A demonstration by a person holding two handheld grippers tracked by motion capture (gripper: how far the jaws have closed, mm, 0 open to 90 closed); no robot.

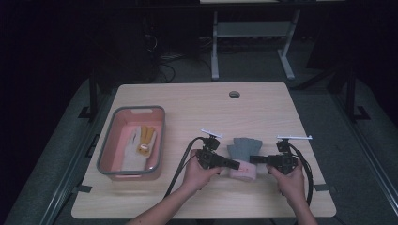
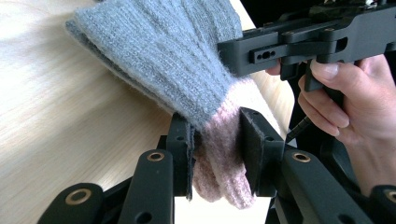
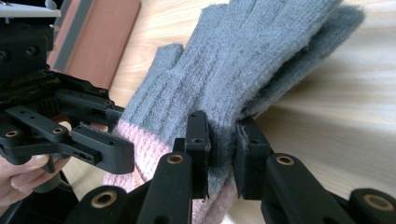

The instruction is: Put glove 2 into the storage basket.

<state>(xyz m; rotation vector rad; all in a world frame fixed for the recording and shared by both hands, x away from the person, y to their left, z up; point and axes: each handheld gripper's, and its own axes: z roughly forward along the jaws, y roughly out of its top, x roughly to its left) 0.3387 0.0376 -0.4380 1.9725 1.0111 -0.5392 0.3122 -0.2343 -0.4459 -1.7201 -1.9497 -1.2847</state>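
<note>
A grey knit glove [image 1: 241,148] with a pink cuff lies on the wooden table [image 1: 197,108] between my two grippers. In the left gripper view, my left gripper [image 2: 217,135] is shut on the pink cuff of the glove [image 2: 163,51]. The right gripper view has my right gripper [image 3: 223,135] shut on the glove [image 3: 243,60] where grey meets pink. From above, the left gripper [image 1: 234,165] and right gripper [image 1: 253,159] point at each other across the cuff. The glove looks double-layered, as if two gloves were stacked.
A pink basin with a grey rim [image 1: 162,136] stands at the left of the table and holds a white and yellow glove [image 1: 143,140]. A round cable hole [image 1: 234,94] sits near the far edge. Cables trail from both grippers toward the person.
</note>
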